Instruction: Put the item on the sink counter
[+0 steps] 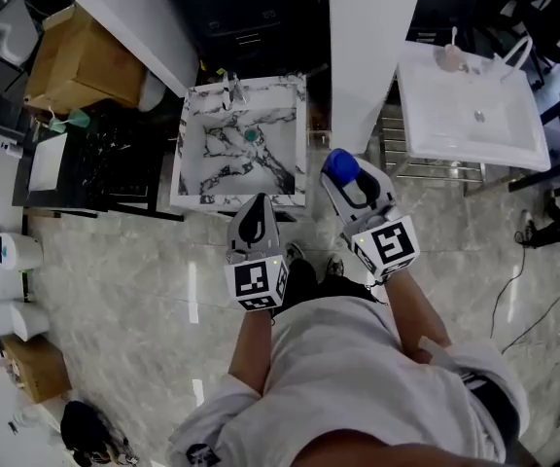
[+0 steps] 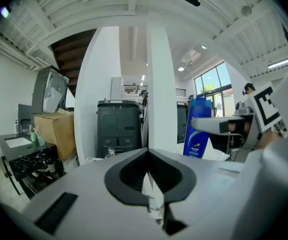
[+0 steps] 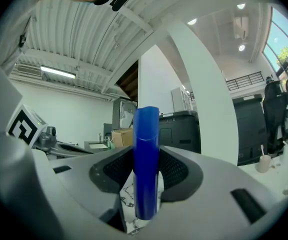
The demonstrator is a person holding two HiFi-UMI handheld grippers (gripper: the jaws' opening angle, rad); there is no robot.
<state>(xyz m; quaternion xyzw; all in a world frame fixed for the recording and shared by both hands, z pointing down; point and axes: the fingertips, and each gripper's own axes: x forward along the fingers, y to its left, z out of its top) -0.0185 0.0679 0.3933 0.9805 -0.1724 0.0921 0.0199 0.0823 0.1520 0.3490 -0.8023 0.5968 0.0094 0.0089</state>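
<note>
Glossy tiled floor (image 1: 124,290), white pillar (image 1: 367,47), cardboard box (image 1: 71,61)

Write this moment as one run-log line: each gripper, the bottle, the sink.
left gripper: shut, empty | right gripper: shut on blue bottle | marble sink: ahead, bottle not on it

No wording can be read anywhere; the print on the label of the blue bottle (image 2: 198,130) is too small.

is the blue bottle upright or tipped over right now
Upright: the tall blue plastic bottle stands vertical in the jaws of the right hand-held gripper.
</note>
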